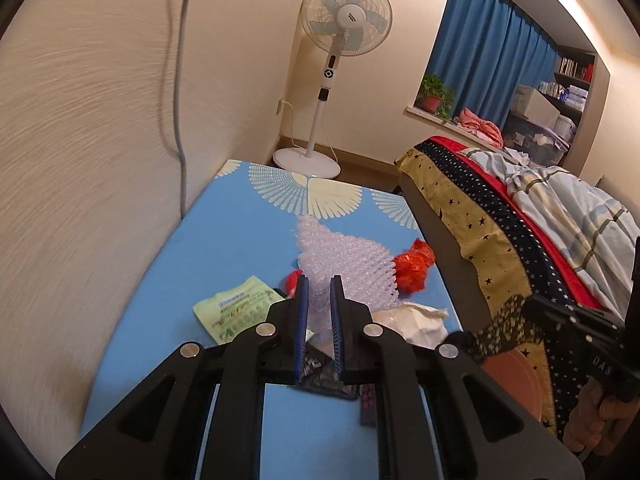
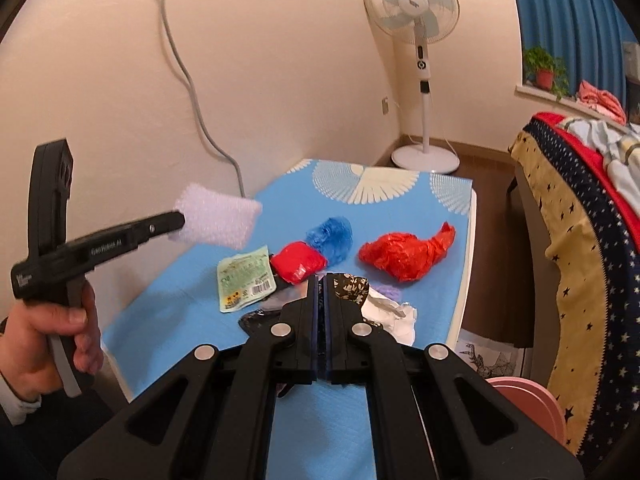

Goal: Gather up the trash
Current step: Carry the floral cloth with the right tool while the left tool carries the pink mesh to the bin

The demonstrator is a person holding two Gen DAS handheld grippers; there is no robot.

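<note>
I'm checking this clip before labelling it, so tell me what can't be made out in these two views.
- Dark wrappers, left wrist view: the left gripper, shut on the foam net, covers them; type unreadable.
- Green packet, right wrist view: print too small to read.
- Pink bin, right wrist view: the right gripper and bed cover hide most; contents unseen.
- Right gripper's floral scrap: mostly behind the finger.

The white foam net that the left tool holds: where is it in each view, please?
Left wrist view: the white foam net fills the centre, sticking out from between the left tool's pads, above the blue table cover.
Right wrist view: it is at the left, at the tip of that tool, raised off the table.
Shared landmark: the standing fan against the far wall.
</note>
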